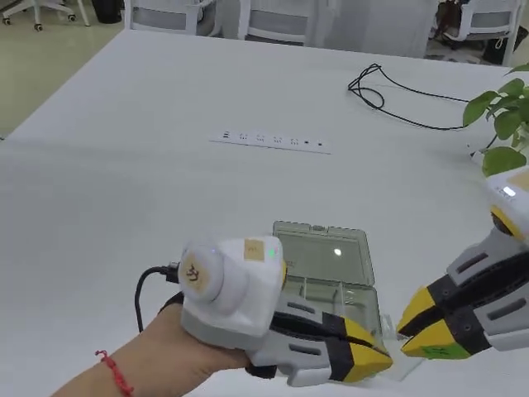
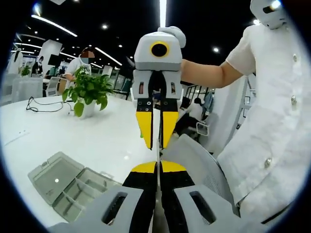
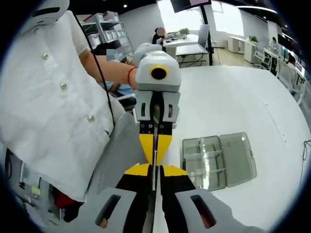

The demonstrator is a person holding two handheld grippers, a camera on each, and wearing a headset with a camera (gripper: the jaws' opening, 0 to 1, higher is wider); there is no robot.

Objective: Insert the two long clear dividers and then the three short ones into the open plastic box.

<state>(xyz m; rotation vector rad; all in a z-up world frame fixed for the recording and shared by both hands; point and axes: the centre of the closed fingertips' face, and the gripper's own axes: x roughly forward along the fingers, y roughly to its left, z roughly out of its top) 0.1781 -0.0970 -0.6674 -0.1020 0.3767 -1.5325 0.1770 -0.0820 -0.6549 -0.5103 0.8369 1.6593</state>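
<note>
The open clear plastic box (image 1: 331, 285) lies on the white table, its lid (image 1: 324, 246) folded back away from me. Its base (image 3: 204, 162) holds some clear dividers that split it into compartments. Just in front of the box my left gripper (image 1: 387, 361) points right and my right gripper (image 1: 403, 334) points left, tip to tip. A thin clear divider (image 1: 405, 365) runs edge-on between them. In each gripper view the jaws are closed on that thin strip, with the left gripper (image 2: 158, 166) facing the right gripper (image 2: 157, 144).
A white power strip (image 1: 273, 141) lies mid-table and a black cable (image 1: 397, 99) loops at the far right. A potted plant (image 1: 500, 124) stands at the right edge. Office chairs line the far side. My white shirt (image 3: 53, 97) is close behind the grippers.
</note>
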